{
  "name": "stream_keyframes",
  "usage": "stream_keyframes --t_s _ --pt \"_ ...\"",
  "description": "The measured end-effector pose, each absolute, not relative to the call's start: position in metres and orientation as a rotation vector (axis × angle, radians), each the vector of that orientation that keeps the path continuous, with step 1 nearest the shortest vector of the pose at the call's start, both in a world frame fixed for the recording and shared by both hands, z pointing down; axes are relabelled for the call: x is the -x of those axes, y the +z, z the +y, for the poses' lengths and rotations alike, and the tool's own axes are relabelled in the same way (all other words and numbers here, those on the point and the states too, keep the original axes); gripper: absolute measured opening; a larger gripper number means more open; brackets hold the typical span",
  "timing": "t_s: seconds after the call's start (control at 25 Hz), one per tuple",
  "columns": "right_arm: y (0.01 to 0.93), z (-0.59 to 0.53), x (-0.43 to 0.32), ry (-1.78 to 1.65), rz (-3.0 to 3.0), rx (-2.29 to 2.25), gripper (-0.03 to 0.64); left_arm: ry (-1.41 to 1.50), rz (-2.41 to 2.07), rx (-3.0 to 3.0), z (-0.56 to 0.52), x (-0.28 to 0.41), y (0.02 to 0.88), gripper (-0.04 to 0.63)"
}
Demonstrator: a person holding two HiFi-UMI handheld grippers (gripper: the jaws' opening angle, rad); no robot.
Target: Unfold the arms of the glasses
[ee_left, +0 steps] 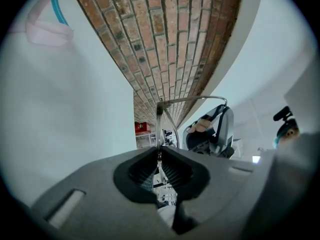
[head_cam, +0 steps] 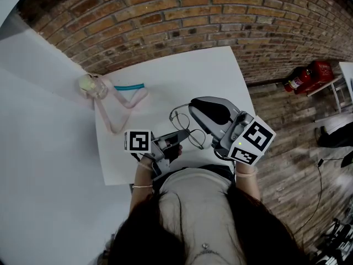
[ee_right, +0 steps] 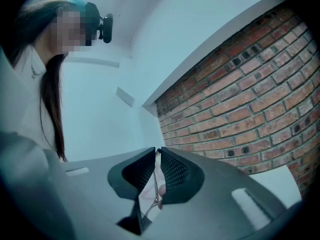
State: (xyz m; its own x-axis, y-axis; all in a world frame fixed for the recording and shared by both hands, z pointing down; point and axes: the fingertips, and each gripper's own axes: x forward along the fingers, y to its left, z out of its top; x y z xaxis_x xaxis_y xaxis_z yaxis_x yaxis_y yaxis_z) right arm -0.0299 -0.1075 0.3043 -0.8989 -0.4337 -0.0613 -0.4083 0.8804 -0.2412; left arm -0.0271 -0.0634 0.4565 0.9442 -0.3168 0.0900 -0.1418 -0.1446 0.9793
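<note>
No words, labels, brands or numbers can be read anywhere in these views.

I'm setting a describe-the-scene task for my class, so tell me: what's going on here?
A person stands at a white table with a two-jaw gripper in each hand. The left gripper and the right gripper are both shut on a pair of thin, round-lensed metal wire glasses, held between them near the table's front edge. One arm seems to be swung out from the frame. Whether both arms are unfolded cannot be told.
</note>
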Motion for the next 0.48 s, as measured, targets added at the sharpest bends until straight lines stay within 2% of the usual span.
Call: stream_keyframes --t_s 0.48 --pt "0.3048 -0.1083 0.0297 -0.352 2.92 0.653 0.043 -0.232 -0.299 -1.68 -0.0647 0.0227 0.4471 0.026"
